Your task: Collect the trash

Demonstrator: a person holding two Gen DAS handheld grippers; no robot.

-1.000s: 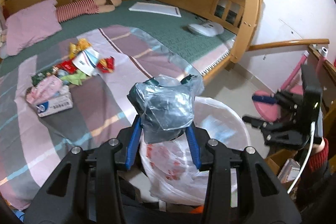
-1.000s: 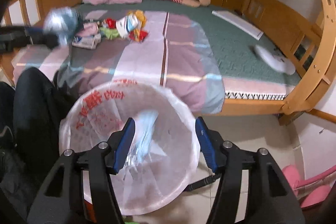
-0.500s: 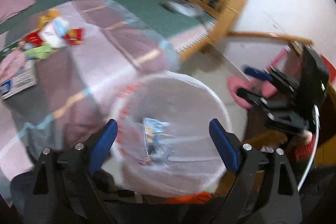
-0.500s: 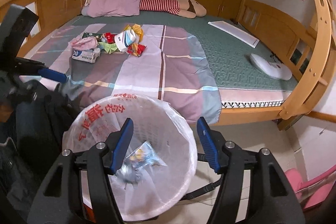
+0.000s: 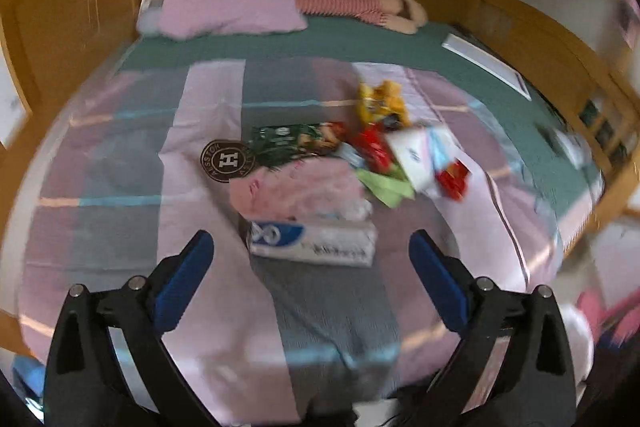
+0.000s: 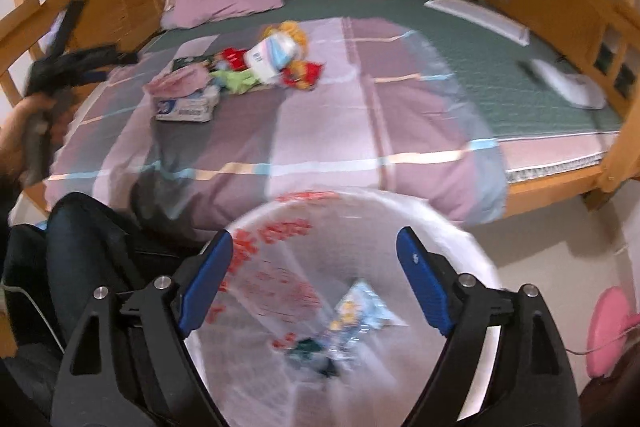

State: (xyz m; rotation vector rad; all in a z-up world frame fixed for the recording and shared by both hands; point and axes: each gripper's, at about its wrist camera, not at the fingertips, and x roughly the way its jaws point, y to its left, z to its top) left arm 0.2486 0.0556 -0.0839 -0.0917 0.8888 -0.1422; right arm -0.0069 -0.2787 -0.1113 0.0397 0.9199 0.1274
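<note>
The trash pile (image 5: 360, 155) lies near the middle of the bed (image 5: 120, 187), on the striped blanket: snack wrappers, a pink bag and a tissue pack. Some trash is already in the bin (image 6: 400, 211) on the floor by the bed's near edge. The left gripper (image 5: 310, 263) faces the pile, jaws spread wide and empty. The right gripper (image 6: 314, 263) hangs over the bin, jaws spread too. I think the next job is to reach in and pinch one more piece.
</note>
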